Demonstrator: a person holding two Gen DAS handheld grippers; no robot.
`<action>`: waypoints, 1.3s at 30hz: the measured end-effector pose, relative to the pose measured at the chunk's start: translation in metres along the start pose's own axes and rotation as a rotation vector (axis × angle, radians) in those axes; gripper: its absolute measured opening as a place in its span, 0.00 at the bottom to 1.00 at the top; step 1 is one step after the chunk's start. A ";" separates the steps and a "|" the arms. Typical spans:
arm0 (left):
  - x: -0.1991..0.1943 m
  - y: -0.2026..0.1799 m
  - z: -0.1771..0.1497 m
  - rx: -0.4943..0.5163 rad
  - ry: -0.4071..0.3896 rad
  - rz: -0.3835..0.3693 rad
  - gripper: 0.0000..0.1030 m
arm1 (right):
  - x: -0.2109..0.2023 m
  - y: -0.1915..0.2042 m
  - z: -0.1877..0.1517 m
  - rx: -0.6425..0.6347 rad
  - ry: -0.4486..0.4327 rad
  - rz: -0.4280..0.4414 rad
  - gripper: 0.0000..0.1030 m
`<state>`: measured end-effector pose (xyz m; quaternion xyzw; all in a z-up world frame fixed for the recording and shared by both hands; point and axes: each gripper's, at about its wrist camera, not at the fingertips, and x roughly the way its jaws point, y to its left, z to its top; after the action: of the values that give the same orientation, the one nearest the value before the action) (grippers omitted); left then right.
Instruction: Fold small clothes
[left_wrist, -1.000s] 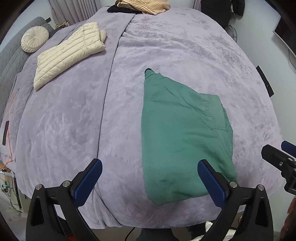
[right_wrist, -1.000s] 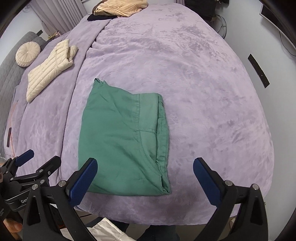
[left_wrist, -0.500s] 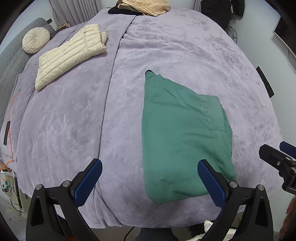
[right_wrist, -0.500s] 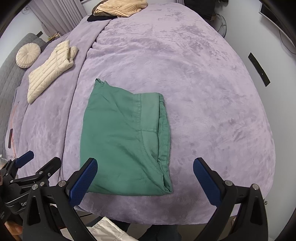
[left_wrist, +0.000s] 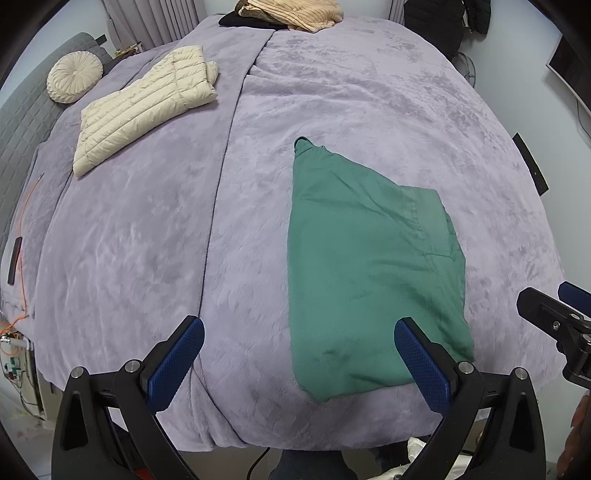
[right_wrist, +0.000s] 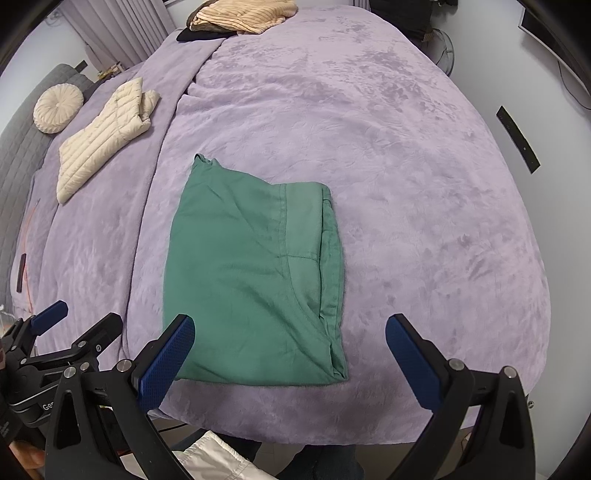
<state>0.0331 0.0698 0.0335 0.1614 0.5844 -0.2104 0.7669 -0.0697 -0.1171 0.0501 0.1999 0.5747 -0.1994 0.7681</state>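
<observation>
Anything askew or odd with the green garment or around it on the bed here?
The green garment lies folded but uneven: its far left corner pokes out in a bunched point. Both grippers hang open, off it.

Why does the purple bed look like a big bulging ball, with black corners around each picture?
Fisheye lens: in the left wrist view the bed bows outward and the corners go black; the right wrist view bends it the same way. The green garment stays sharp, evenly lit.

The left gripper (left_wrist: 299, 362) is wide open, and its two blue fingers (left_wrist: 176, 363) hold nothing. The right gripper (right_wrist: 290, 360) is wide open too, with nothing between its fingers (right_wrist: 413, 363). Both grippers hang side by side at the near edge of the bed, pointing across it.
</observation>
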 end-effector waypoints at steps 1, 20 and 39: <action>0.000 0.000 0.000 0.000 0.000 0.000 1.00 | 0.000 0.002 -0.001 0.000 -0.001 -0.001 1.00; -0.003 0.002 -0.008 -0.011 0.001 -0.005 1.00 | 0.000 0.003 -0.004 0.002 0.000 -0.002 1.00; -0.003 0.004 -0.006 -0.013 0.006 -0.010 1.00 | 0.000 0.006 -0.006 0.004 0.001 -0.003 1.00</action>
<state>0.0295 0.0764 0.0344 0.1540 0.5888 -0.2101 0.7651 -0.0712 -0.1092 0.0490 0.2005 0.5751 -0.2016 0.7671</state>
